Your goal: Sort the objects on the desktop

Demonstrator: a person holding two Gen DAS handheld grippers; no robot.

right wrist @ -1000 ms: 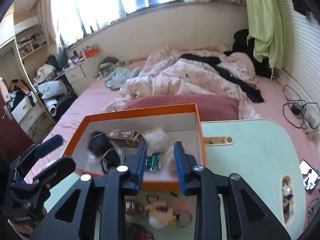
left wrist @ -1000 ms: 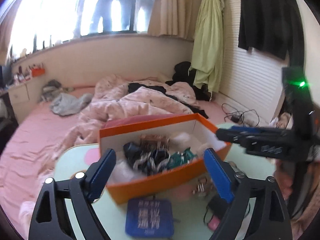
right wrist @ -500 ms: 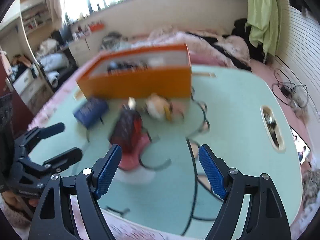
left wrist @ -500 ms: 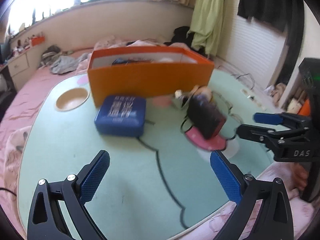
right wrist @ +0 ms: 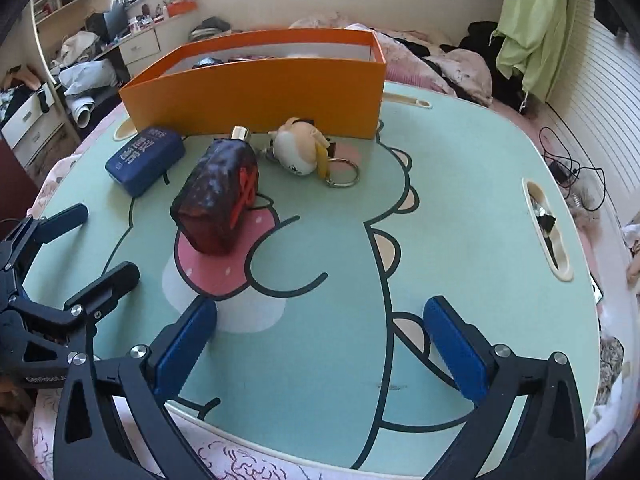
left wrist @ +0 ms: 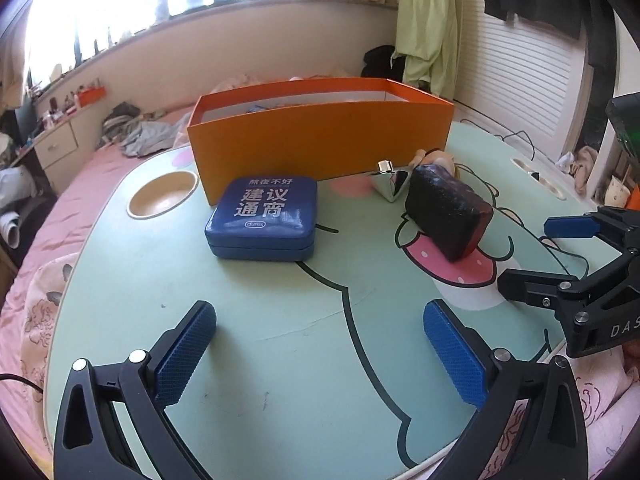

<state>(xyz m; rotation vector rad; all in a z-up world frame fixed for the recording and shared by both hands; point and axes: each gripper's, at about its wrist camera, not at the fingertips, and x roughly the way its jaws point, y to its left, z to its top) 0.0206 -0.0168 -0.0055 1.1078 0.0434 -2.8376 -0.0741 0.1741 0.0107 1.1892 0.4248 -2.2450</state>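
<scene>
- Left gripper (left wrist: 320,354), black frame with blue ribbed pads: jaws opening, wide, nothing between them, over bare table at 6 o'clock.
- Right gripper (right wrist: 320,346), same build: jaws opening, wide, empty.
- Pale green cartoon-printed table (right wrist: 460,208).
- Tall orange cardboard box (left wrist: 320,140): 12 o'clock, open-topped.
- Flat blue square tin with white lettering (left wrist: 264,218): just before the box, 11 o'clock.
- Dark red faceted glass bottle with gold cap (right wrist: 218,204): lying on its side, centre.
- Cream plush keychain with metal ring (right wrist: 300,152): 1 o'clock of the bottle, beside the box.

Both grippers now sit low over the counter (left wrist: 280,360) instead of above the orange box (left wrist: 320,140) — the right gripper (right wrist: 320,344), nearly closed before, is opening wide, nothing between its fingers.
</scene>
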